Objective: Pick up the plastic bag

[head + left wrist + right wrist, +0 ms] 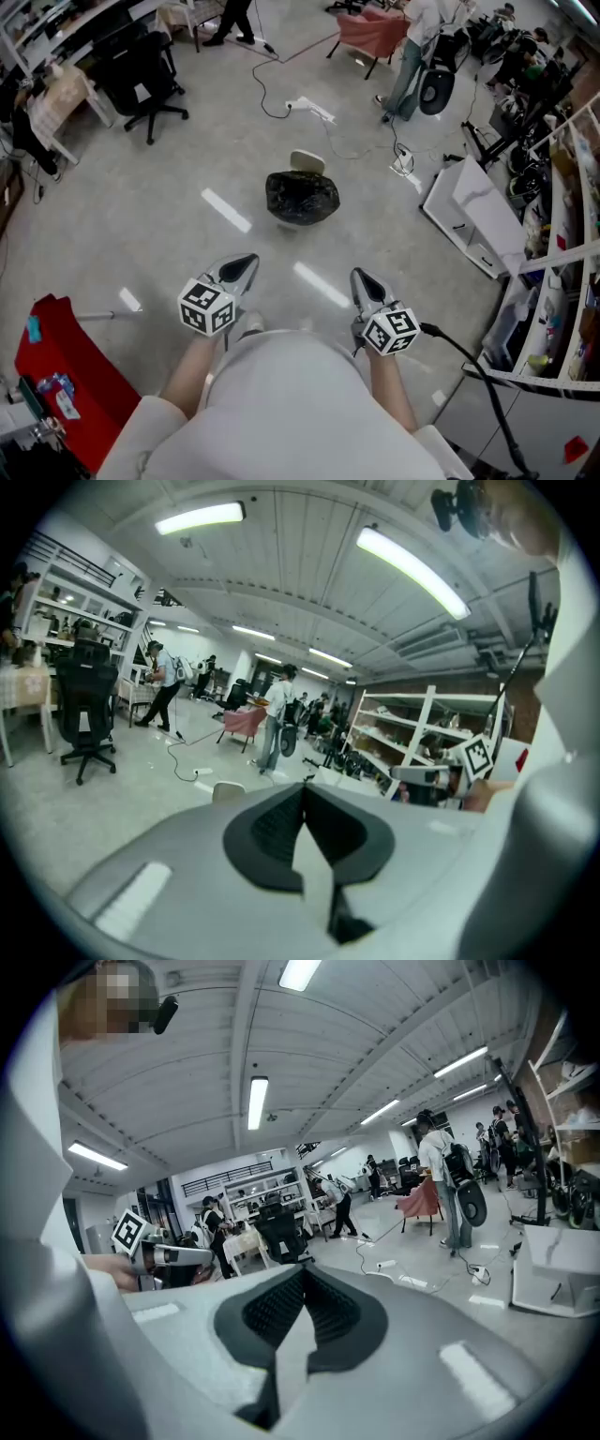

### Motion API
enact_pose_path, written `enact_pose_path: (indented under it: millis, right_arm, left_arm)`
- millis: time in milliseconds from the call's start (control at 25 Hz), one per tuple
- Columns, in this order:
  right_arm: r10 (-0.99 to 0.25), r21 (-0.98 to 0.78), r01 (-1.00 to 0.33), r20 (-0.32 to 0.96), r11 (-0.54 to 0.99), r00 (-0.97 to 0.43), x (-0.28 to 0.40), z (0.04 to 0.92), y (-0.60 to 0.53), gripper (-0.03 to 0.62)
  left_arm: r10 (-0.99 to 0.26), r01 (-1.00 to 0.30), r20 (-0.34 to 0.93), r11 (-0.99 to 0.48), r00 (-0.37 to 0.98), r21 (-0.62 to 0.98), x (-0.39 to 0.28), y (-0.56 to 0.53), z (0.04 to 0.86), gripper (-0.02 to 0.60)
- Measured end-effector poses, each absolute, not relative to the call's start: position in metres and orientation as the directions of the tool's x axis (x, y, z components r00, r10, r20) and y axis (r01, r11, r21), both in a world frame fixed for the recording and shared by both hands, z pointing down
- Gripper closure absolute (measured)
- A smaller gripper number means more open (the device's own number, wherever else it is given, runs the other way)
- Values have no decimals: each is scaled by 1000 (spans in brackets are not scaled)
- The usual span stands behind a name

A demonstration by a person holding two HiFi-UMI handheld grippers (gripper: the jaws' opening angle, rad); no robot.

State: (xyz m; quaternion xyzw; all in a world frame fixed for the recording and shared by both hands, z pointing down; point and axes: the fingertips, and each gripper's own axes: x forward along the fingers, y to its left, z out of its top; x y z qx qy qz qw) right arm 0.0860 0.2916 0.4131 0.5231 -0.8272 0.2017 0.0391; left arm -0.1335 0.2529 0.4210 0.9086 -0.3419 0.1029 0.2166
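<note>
**A:** Starting at the left of the head view, what is there?

**B:** A red object [56, 366] at 8 o'clock, near the edge, and a black office chair [141, 80] up at 10 o'clock.

**A:** And the left gripper?

**B:** The left gripper [246, 262] is at 7 o'clock from the middle, over the grey floor [141, 216]. Its own view shows the jaws pressed together with nothing between them.

**A:** Where is the plastic bag?

**B:** The black plastic bag [302, 197] lies crumpled on the floor at 12 o'clock from the two grippers. It is well apart from both, and neither touches it. A pale flat thing [307, 161] lies just behind it.

**A:** The right gripper?

**B:** The right gripper [361, 277] is at 5 o'clock from the middle. Its jaws are also closed tight and empty. A black cable [445, 337] trails from it toward 4 o'clock.

**A:** Further right?

**B:** A white cabinet [473, 220] lies on the floor at 3 o'clock, with shelves [562, 281] along the right edge.
</note>
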Motion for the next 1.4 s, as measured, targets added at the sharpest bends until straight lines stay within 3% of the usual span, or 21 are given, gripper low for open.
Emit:
enact_pose_path:
  millis: [800,1400]
  right_arm:
    - [-854,-255,-885,261,389,-451,14,409,290,592]
    - [-885,-284,-909,269,305,-381,-10,419,289,592]
  left_arm:
    - [-525,-615,337,-738,782,277,-189,243,420,578]
    - [-507,-599,332,-738,796,311,-231,225,433,578]
